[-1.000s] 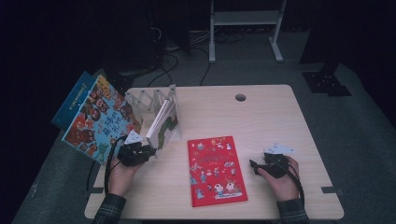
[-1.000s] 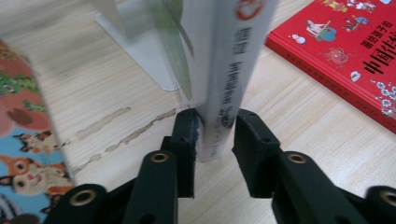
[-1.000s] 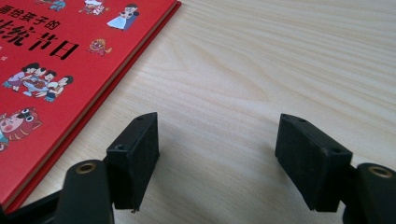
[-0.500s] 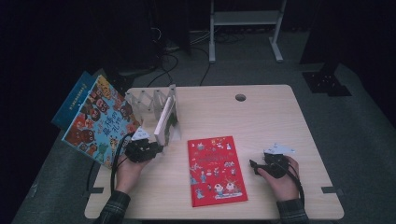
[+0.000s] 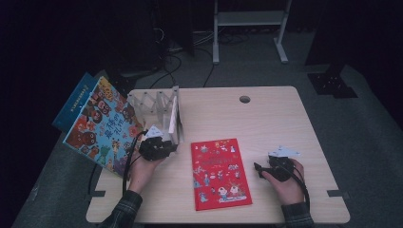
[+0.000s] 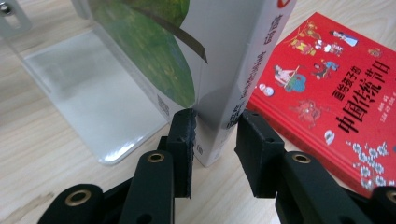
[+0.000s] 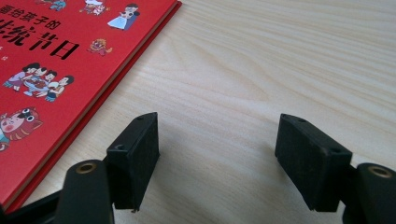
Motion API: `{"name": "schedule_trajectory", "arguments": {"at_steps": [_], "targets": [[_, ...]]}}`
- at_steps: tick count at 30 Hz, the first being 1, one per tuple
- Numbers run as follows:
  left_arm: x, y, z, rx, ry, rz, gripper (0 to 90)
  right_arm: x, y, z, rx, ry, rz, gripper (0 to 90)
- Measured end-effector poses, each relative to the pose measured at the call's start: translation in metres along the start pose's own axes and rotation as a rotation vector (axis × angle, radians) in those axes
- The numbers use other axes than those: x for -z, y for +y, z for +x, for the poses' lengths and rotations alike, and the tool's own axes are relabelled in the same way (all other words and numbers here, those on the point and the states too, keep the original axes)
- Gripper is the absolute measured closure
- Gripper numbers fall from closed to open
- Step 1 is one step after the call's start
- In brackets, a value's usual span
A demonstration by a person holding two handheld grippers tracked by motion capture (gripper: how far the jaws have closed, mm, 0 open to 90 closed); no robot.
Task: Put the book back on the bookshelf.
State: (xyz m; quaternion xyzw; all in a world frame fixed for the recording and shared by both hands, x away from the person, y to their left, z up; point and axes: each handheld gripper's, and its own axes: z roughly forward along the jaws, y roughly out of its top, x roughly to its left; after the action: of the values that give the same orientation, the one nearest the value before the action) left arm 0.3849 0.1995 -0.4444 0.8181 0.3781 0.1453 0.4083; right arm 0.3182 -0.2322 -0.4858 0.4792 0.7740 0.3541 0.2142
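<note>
In the left gripper view, the left gripper has its black jaws on either side of the lower corner of an upright white book; the left jaw lies against the green-leaf cover, while a narrow gap shows between the right jaw and the white spine, and the jaws have just been opening a little, with the book between them. The book stands on its bottom edge on the wooden bench, its spine printed with small characters, its corner just beyond the pads. Just behind it on the left is the clear acrylic bookend, and to its right a red picture book lies flat. In the right gripper view, the right gripper stands with its jaws wide apart over bare bench, nothing between them, and the red picture book's edge is near its left jaw. In the high view, the left gripper sits at the foot of the white book beside the expanding rack, the right gripper rests well apart to the right of the red picture book, and two colourful books lean off the bench's left edge.
</note>
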Motion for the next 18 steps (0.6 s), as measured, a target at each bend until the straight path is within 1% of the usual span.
{"name": "schedule_trajectory", "arguments": {"at_steps": [4, 9, 13, 17, 18], "targets": [[-0.0047, 0.0028, -0.002, -0.006, -0.003, -0.004, 64.9, 0.0, 0.0, 0.0, 0.0, 0.0, 0.0, 29.3], [-0.0047, 0.0021, -0.0016, -0.003, -0.004, -0.011, 63.6, 0.0, 0.0, 0.0, 0.0, 0.0, 0.0, 29.4], [-0.0029, 0.0018, -0.0007, -0.009, -0.006, -0.014, 57.9, 0.0, 0.0, 0.0, 0.0, 0.0, 0.0, 29.4], [-0.0012, 0.001, -0.0005, -0.016, 0.003, -0.022, 51.1, 0.0, 0.0, 0.0, 0.0, 0.0, 0.0, 29.4], [-0.0004, 0.0009, -0.0005, -0.017, 0.002, -0.022, 50.9, 0.0, 0.0, 0.0, 0.0, 0.001, 0.0, 29.4]]}}
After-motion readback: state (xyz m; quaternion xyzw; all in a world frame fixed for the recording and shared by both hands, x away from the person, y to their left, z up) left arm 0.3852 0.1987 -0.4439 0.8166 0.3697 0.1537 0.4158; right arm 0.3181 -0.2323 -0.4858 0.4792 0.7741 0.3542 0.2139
